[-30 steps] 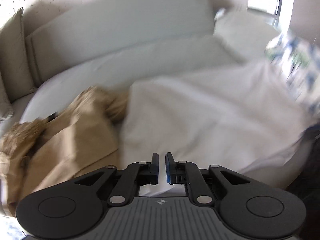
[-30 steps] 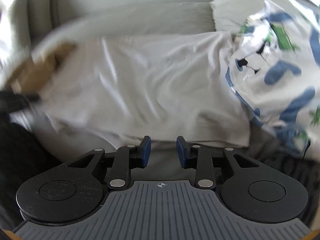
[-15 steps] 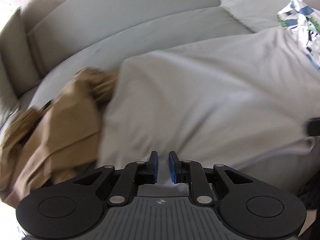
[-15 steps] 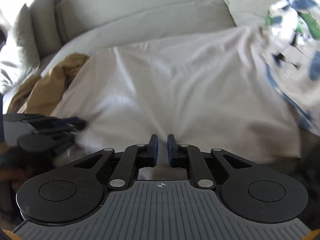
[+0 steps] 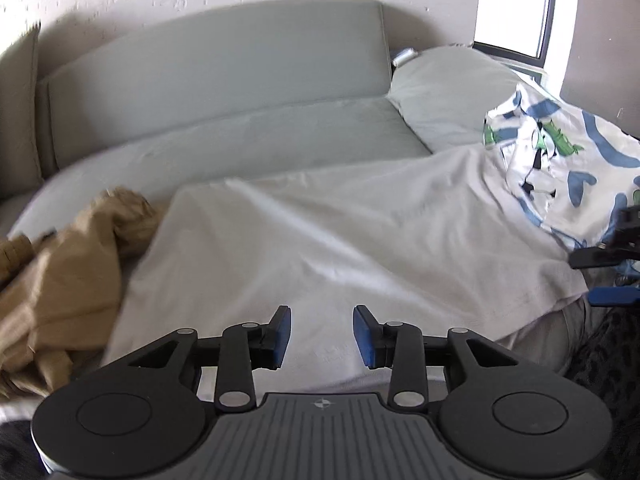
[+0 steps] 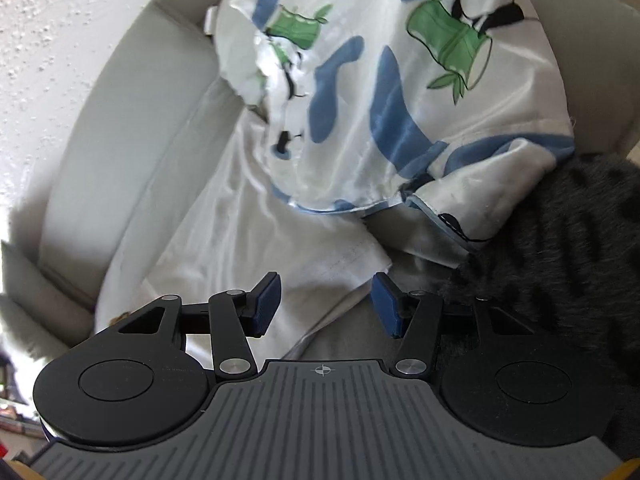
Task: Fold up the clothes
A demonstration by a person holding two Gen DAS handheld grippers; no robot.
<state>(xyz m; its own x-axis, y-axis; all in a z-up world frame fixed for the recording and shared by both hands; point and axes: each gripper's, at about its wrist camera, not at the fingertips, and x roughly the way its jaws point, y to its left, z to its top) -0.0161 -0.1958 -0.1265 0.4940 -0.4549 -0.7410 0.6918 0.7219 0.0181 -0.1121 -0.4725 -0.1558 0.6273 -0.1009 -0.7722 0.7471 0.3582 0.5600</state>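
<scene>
Grey sofa cushions (image 5: 224,80) and a speckled white wall frame a pile of laundry waiting to be folded. At centre, a white shirt (image 5: 340,240) lies spread flat on the seat, its long axis running from 8 o'clock to 2 o'clock in the left wrist view. The left gripper (image 5: 322,334) hovers over the shirt's near hem with its jaws parted wide, holding nothing. The right gripper (image 6: 324,300) is likewise wide and empty, poised just above the shirt's near corner (image 6: 360,256), which lies at 12 o'clock between its blue pads. That corner looks closest to the right hand, so a pinch there seems the likely next grip. A panda-print garment (image 6: 400,80) overlaps the shirt's far end at 1 o'clock, hiding that edge. A tan garment (image 5: 60,272) sits crumpled at 9 o'clock beside the shirt; whether it touches is hard to tell. A dark striped blanket (image 6: 560,240) fills the right margin.
</scene>
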